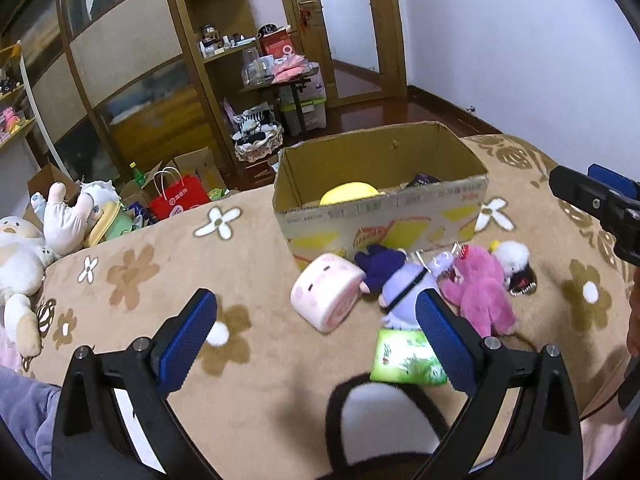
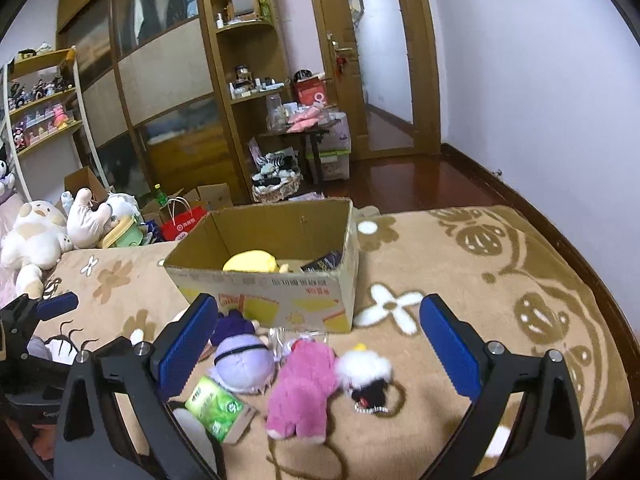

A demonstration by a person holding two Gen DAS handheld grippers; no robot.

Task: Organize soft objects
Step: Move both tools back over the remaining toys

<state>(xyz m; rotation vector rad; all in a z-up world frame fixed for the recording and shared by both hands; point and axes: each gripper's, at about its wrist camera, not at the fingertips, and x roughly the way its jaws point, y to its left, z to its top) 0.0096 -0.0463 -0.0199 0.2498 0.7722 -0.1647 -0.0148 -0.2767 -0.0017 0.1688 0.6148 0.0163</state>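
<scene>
- A tan plush blanket with brown and white flowers [image 2: 460,264] covers the surface that everything lies on.
- An open brown cardboard box with yellow print [image 2: 276,296] stands on it; inside lie a yellow round plush [image 2: 250,261] and a dark packet [image 2: 326,261].
- A bright pink furry plush toy [image 2: 302,388] lies just in front of the box, touching a lavender round-headed plush doll [image 2: 244,362] on its left.
- A pale pink roll-shaped plush cushion [image 1: 326,292] rests left of the lavender doll (clear only in the left wrist view).
- A small white-and-black fluffy toy [image 2: 366,376] sits just right of the pink plush.
- A green printed packet [image 2: 214,406] lies below the lavender doll.
- The left gripper [image 1: 316,334] has its jaws spread wide, nothing between the blue pads; a black-and-white furry piece [image 1: 380,408] shows just beneath it.
- The right gripper [image 2: 318,340] also stands spread wide over the toys, pinching nothing.
</scene>
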